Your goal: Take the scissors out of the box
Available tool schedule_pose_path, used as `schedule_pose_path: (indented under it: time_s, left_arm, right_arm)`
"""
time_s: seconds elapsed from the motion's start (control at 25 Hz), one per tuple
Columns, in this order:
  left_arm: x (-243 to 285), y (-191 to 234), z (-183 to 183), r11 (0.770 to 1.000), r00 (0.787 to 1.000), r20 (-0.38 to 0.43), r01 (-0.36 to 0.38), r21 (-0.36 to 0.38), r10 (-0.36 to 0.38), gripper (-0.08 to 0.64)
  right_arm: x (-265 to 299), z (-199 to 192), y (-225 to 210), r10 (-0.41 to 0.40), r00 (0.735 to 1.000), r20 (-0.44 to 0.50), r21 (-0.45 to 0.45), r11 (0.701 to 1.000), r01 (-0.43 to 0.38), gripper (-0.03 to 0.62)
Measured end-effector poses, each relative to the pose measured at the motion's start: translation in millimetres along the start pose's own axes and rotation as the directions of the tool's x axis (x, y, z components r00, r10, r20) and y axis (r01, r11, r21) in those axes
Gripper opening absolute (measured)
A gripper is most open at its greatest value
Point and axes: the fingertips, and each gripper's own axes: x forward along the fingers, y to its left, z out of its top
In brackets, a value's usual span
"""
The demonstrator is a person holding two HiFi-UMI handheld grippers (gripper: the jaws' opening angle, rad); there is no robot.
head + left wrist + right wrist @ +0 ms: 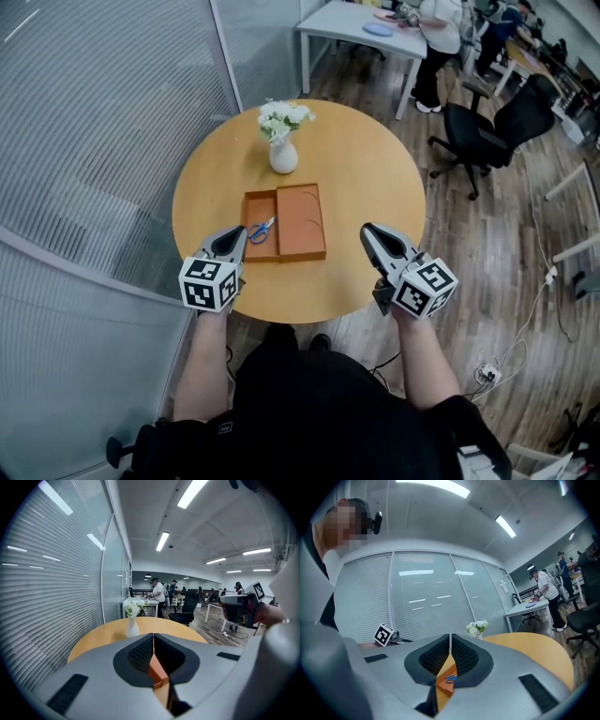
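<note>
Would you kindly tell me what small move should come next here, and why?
Probably open the left gripper. Its jaws are shut, and it is the nearer one to the scissors, which lie uncovered in the left compartment of the open box. The right gripper, also shut, sits farther off.

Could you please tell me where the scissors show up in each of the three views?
Head view: the scissors lie at the centre, in the left compartment of the box.
Left gripper view: not visible; only a sliver of the box shows.
Right gripper view: their blue handles show low at the centre, on the box.
Shared landmark: the vase of white flowers.
</note>
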Motion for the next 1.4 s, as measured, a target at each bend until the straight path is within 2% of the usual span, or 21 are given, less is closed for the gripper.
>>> schedule_pose_path:
  time_s: [0.24, 0.44, 0.64, 0.8, 0.88, 1.08, 1.24, 1.4]
  left_arm:
    - [27, 32, -4, 0.999, 1.0, 0.028, 0.013, -0.04, -0.012, 0.015]
    - [50, 62, -8, 0.999, 0.999, 0.026, 0.032, -0.041, -0.031, 0.015]
    - [74, 85, -25, 0.996, 0.996, -0.021, 0.081, -0.043, -0.082, 0.017]
    - [95, 96, -41, 0.989, 0.985, -0.09, 0.144, -0.014, -0.145, 0.027]
    - [106, 97, -52, 0.983, 0.975, -0.132, 0.182, -0.003, -0.181, 0.11]
    - [133, 89, -94, 0.965, 0.936, -0.25, 0.26, 0.021, -0.247, 0.125]
    - [153, 81, -123, 0.954, 0.898, -0.376, 0.284, 0.099, -0.228, 0.151]
    - [165, 75, -144, 0.94, 0.856, -0.48, 0.301, 0.157, -0.194, 0.163]
  right_arm:
    - [31, -12, -8, -0.017, 0.998, -0.056, 0.002, 1.0, 0.018, 0.038]
    - [66, -16, -20, -0.036, 0.995, -0.089, 0.015, 0.999, 0.038, 0.038]
    - [113, -21, -24, -0.044, 0.992, -0.12, 0.03, 0.998, 0.048, 0.038]
    - [147, -30, -22, -0.045, 0.988, -0.149, 0.045, 0.998, 0.052, 0.038]
    - [158, -36, -20, -0.049, 0.986, -0.16, 0.059, 0.997, 0.059, 0.038]
    - [168, -56, -28, -0.061, 0.981, -0.182, 0.093, 0.993, 0.079, 0.038]
    - [160, -76, -44, -0.055, 0.978, -0.204, 0.141, 0.986, 0.085, 0.038]
    - [147, -79, -60, -0.058, 0.98, -0.193, 0.169, 0.981, 0.092, 0.038]
